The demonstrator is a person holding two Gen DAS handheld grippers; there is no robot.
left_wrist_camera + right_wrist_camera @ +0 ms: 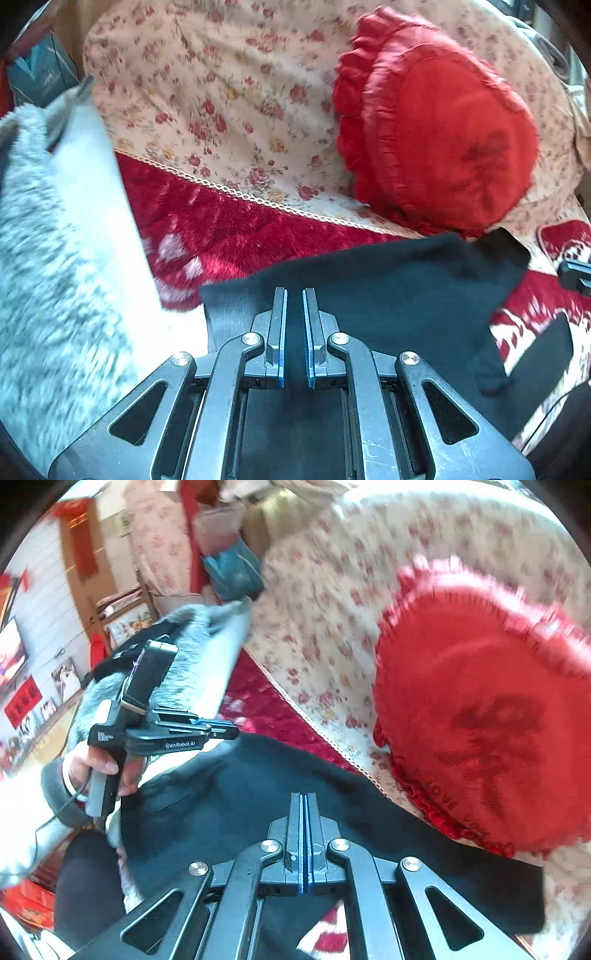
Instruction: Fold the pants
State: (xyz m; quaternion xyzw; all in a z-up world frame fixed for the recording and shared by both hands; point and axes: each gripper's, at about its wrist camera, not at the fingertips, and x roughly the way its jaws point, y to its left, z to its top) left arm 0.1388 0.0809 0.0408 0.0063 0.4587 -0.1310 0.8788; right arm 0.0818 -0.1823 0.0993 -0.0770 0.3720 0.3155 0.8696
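The dark pants (pixel 388 295) lie on the red sofa cover in the left wrist view, their cloth running under my left gripper (pixel 294 295). Its jaws stand a narrow gap apart with dark cloth showing between them. In the right wrist view the pants (pixel 258 794) spread below my right gripper (pixel 304 801), whose jaws are pressed together over the cloth; I cannot tell whether cloth is pinched. The left gripper (pixel 231 733) shows there at the pants' left edge, held by a hand.
A red round ruffled cushion (pixel 439 136) (pixel 491 716) leans on the floral sofa back (pixel 229 92). A grey-white furry blanket (pixel 55 229) (pixel 192 664) lies at the left. The red plush seat cover (pixel 229 225) is in front. The right gripper's tip (pixel 576 277) pokes in at the right edge.
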